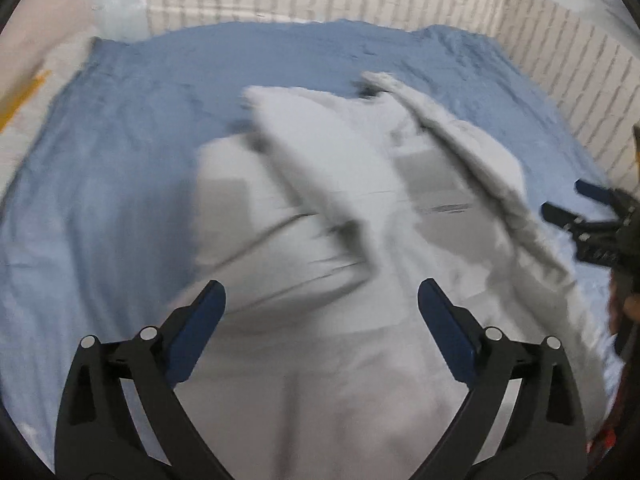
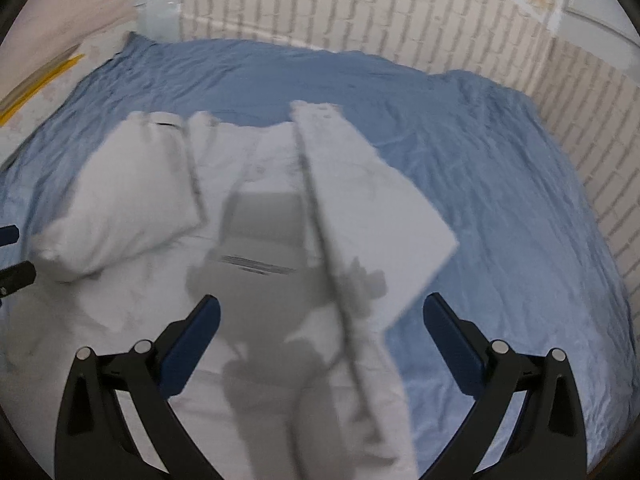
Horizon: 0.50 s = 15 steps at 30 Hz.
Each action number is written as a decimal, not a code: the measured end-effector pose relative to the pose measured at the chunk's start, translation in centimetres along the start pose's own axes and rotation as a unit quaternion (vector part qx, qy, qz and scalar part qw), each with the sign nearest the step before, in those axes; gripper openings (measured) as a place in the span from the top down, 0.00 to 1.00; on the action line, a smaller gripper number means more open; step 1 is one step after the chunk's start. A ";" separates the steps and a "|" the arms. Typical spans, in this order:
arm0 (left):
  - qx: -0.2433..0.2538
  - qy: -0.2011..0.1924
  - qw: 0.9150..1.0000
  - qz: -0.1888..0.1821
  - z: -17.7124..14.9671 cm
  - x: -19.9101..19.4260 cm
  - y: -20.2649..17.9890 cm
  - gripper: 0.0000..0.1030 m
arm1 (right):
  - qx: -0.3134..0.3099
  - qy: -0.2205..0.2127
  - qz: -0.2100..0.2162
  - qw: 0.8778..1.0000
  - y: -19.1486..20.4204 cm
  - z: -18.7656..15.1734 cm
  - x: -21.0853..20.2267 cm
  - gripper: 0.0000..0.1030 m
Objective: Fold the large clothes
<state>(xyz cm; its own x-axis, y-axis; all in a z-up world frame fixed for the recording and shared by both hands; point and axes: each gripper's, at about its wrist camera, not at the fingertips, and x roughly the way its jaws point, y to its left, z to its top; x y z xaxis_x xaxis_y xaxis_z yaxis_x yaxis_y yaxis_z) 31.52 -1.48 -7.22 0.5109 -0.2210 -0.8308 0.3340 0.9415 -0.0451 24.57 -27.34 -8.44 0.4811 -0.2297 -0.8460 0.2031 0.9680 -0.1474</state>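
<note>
A large white garment [image 1: 320,208] lies on a blue bed sheet [image 1: 132,128], with both sleeves folded in over its body. It also shows in the right wrist view [image 2: 256,224], where one sleeve [image 2: 368,208] crosses its right side and the other sleeve [image 2: 128,208] lies at the left. My left gripper [image 1: 322,300] is open and empty above the garment's near part. My right gripper [image 2: 322,316] is open and empty above the garment's right side; it also shows at the right edge of the left wrist view [image 1: 568,204].
The blue sheet [image 2: 500,208] covers a bed that runs to a white brick-pattern wall [image 2: 400,16] at the back and right. A pale floor with a yellow strip [image 2: 44,76] lies beyond the bed's left edge.
</note>
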 end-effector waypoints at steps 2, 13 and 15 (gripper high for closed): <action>-0.004 0.001 0.999 0.037 0.2 -0.4 2.0 0.07 | -0.011 0.005 0.022 1.000 2.0 1.5 -0.1 0.02; -0.055 0.053 0.989 0.126 2.3 5.4 11.7 0.28 | -0.120 0.044 0.103 0.986 15.7 9.7 4.4 0.02; -0.056 0.056 0.989 0.121 1.9 5.9 11.6 0.31 | -0.112 0.061 0.121 0.984 17.1 10.6 5.9 0.02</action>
<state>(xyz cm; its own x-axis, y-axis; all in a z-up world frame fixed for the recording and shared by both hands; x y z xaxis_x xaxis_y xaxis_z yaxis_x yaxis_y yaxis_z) 39.89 7.68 -11.60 0.4726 0.0383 -0.8805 0.1190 0.9871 0.1068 39.94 -13.23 -10.50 0.3836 0.0116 -0.9234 -0.1050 0.9940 -0.0311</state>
